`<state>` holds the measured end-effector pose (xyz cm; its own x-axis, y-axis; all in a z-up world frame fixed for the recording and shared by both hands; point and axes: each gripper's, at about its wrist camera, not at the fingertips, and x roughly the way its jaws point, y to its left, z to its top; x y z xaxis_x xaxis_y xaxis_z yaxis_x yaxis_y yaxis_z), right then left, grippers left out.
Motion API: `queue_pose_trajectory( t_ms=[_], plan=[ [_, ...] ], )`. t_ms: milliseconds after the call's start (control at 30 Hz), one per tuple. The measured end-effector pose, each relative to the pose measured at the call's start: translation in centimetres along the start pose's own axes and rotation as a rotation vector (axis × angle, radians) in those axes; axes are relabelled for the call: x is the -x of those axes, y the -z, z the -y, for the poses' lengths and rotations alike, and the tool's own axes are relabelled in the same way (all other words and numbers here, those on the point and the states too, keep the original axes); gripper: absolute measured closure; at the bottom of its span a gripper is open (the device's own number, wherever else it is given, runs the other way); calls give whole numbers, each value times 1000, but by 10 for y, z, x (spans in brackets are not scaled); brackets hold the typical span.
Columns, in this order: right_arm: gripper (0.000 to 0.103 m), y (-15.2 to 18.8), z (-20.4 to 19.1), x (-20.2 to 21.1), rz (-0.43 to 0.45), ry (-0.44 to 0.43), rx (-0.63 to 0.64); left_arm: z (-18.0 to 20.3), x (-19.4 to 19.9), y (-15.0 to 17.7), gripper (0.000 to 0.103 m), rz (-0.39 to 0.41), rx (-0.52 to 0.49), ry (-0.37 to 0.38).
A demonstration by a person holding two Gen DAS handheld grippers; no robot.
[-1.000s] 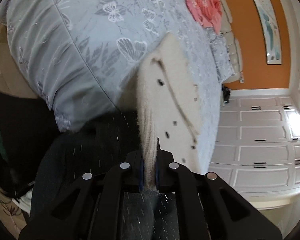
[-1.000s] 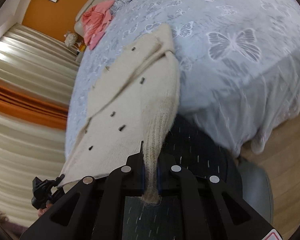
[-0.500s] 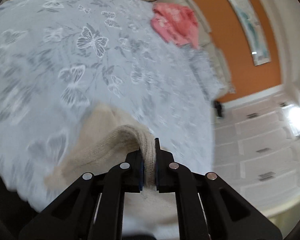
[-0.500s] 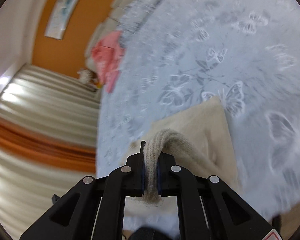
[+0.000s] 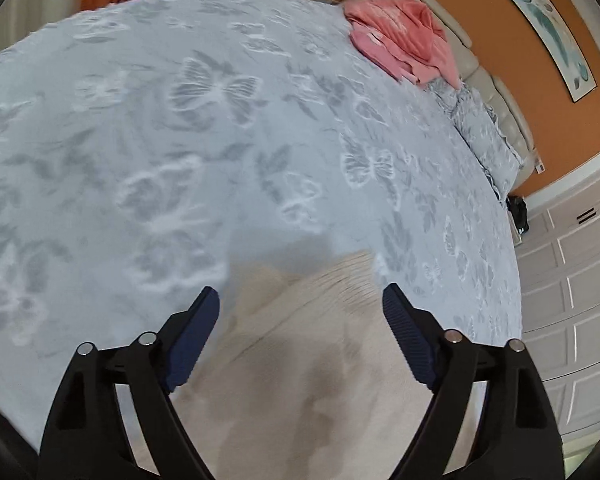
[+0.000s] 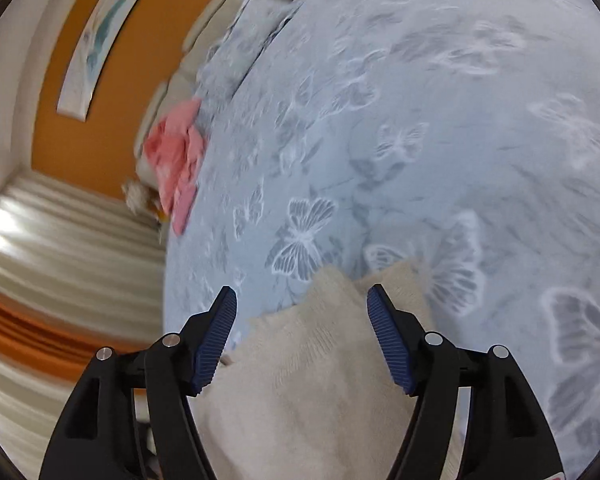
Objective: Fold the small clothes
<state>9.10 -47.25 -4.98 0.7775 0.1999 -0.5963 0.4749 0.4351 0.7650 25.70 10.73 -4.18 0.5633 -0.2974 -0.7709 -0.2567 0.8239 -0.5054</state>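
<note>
A cream knitted cardigan [image 5: 300,360] lies on the blue butterfly-print bedspread [image 5: 180,140]. My left gripper [image 5: 300,304] is open, its jaws wide apart just above the cardigan's edge, holding nothing. In the right wrist view the same cardigan [image 6: 312,380] lies below my right gripper [image 6: 302,300], which is also open and empty, with the garment's folded edge between the spread fingers. The rest of the cardigan is hidden below the frames.
A pink garment [image 5: 404,48] lies at the head of the bed near the cream headboard [image 5: 480,72]; it also shows in the right wrist view [image 6: 176,156]. Orange wall, white wardrobe [image 5: 572,300] and striped curtains [image 6: 60,260] surround the bed.
Both grippers carried the cardigan's edge up over the bed, then opened and let it go. The cardigan now lies on the bedspread.
</note>
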Motion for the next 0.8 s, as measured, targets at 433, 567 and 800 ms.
queue_pose_trajectory(
  t_ms=[433, 567, 800],
  plan=[
    [32, 123, 61, 9, -266, 246, 139, -79, 16, 116, 30, -238, 121, -64],
    [90, 115, 51, 11, -238, 191, 95, -75, 19, 115, 79, -247, 140, -44],
    [93, 103, 21, 67, -137, 219, 259, -63, 58, 110, 86, -236, 69, -68]
  ],
)
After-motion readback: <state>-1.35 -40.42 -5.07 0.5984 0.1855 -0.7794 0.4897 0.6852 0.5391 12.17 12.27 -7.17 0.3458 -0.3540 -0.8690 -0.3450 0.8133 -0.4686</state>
